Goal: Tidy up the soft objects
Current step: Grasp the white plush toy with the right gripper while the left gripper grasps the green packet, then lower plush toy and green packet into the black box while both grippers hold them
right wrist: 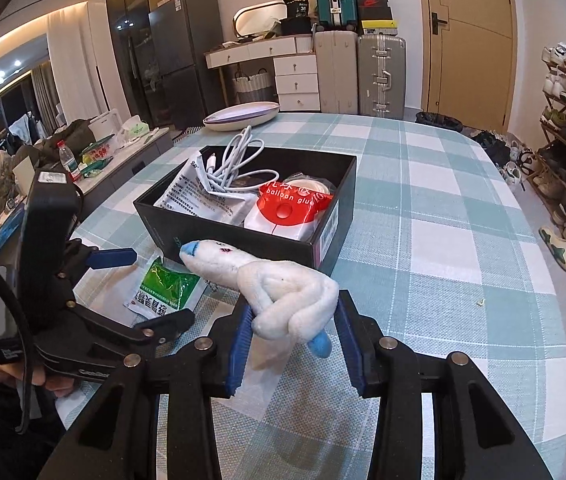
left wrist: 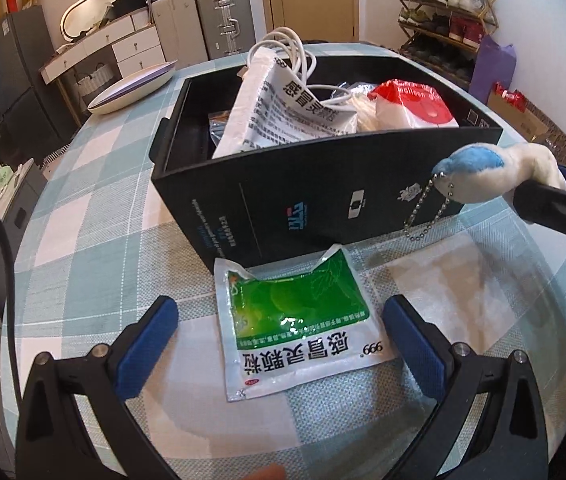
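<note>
Plush toy (right wrist: pixel 279 292), light and squashy with a dangling bead chain (left wrist: pixel 429 210), sits pinched mid-body in the right gripper (right wrist: pixel 295 344) just before the black box (right wrist: pixel 251 236), while the left gripper (left wrist: pixel 279 344) gapes wide, holding nothing, around the slick, floppy green sachet (left wrist: pixel 299 320) lying flat on the table, best taken by its edge.

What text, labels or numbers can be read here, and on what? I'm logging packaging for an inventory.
"999" and "感冒灵颗粒": green sachet on the table, between the open left claw.
"感冒灵": white sachet in the black box; its fine print is too small.
"balloon glue": red-and-white packet in the box.
Box-side logos and print: too blurred.
The plush toy in the right claw: no text.
</note>
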{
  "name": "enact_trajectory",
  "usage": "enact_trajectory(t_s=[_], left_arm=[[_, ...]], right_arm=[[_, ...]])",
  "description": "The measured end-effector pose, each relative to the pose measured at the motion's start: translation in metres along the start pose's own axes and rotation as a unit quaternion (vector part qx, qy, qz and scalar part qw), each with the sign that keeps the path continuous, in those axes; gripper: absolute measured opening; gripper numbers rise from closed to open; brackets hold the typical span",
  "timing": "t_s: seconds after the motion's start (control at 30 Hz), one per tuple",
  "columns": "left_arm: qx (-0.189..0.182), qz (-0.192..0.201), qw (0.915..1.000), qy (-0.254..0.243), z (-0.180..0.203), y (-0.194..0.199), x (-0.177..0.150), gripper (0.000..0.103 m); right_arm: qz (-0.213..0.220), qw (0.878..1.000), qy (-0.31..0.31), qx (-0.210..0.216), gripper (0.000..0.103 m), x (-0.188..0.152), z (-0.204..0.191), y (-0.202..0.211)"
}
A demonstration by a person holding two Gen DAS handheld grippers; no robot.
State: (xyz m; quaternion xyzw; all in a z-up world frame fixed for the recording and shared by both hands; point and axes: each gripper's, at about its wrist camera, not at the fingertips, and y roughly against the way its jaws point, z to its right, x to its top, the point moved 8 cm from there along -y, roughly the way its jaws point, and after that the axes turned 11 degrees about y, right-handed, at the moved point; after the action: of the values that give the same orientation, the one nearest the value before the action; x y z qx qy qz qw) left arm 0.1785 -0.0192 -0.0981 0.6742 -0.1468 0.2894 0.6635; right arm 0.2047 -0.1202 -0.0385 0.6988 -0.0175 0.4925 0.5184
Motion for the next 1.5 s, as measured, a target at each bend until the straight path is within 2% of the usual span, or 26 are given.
enact_trajectory(t_s=[0.13, 0.2, 0.27, 0.3, 0.47, 0.57, 0.83, 1.13, 1.5], left_arm=[[-0.017, -0.015, 0.9996, 0.018, -0.005, -0.003, -0.001, 0.101], [-0.029, -0.016, 0.9993, 0.02, -0.005, -0.003, 0.0, 0.093], [-0.035, -0.011, 0.9992, 0.013, -0.005, 0.0, 0.0, 0.074], [-0.039, -0.009, 0.9992, 0.008, -0.004, 0.002, 0.0, 0.07], [-0.052, -0.008, 0.9985, -0.01, 0.0, 0.009, -0.003, 0.056], [-0.059, -0.006, 0.9981, -0.018, 0.0, 0.012, -0.005, 0.052], [-0.082, 0.011, 0.9964, -0.02, -0.001, 0.025, -0.007, 0.049], [-0.095, 0.07, 0.993, -0.003, -0.01, 0.064, 0.02, 0.049], [-0.085, 0.112, 0.9901, 0.01, -0.03, 0.078, 0.063, 0.049]], right_arm=[[0.003, 1.0, -0.001, 0.0, 0.041, 0.0, 0.001, 0.003], [0.003, 1.0, -0.001, -0.001, 0.041, 0.0, 0.0, 0.003], [0.004, 1.0, 0.0, -0.001, 0.041, 0.001, 0.0, 0.003], [0.004, 1.0, 0.0, -0.001, 0.041, 0.001, 0.0, 0.003], [0.004, 1.0, 0.003, -0.001, 0.041, 0.001, -0.002, 0.004], [0.004, 1.0, 0.005, 0.0, 0.041, 0.001, -0.004, 0.003], [0.023, 1.0, 0.01, 0.002, 0.041, 0.006, -0.009, 0.008], [0.053, 0.999, 0.011, -0.005, 0.041, 0.017, -0.01, 0.021], [0.067, 0.995, -0.019, -0.066, 0.041, 0.032, 0.006, 0.028]])
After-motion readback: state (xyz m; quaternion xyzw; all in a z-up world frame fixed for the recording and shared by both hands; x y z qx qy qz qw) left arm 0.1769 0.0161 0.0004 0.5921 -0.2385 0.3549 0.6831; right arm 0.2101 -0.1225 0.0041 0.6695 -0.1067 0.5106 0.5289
